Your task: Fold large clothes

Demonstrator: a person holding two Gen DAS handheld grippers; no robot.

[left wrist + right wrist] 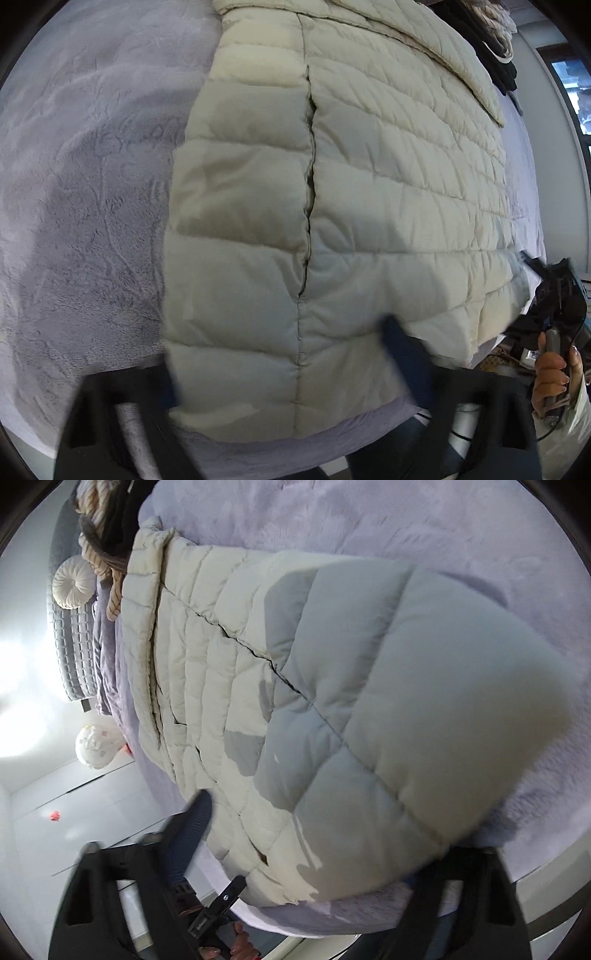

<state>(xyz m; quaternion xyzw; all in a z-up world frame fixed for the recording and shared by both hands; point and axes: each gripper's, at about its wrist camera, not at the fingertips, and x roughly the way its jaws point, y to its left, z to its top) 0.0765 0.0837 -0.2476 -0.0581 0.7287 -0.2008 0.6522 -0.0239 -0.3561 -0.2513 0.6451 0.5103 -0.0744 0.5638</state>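
**Currently: puffer jacket flat on bed, both grippers at its hem**

Left wrist view: cream quilted puffer jacket (332, 206) lies spread on a grey plush blanket (85, 192), front zipper line running away from the camera. Left gripper (284, 354) has its fingers spread wide, with the jacket's near hem between them; right finger (402, 354) lies on the fabric, left one mostly hidden behind the hem. No clamp visible. At far right, a hand (554, 373) holds the other gripper's handle at the jacket's edge. Dark clothes pile (495, 40) beyond the collar.

Right wrist view: same jacket (332, 716), one thick padded section bulging close to the lens. Right gripper (314, 849) also apart; left finger (192, 830) sits beside the jacket edge, right finger hidden under the padding. Round white cushion (72, 583) at the headboard end. White floor (74, 812) below.
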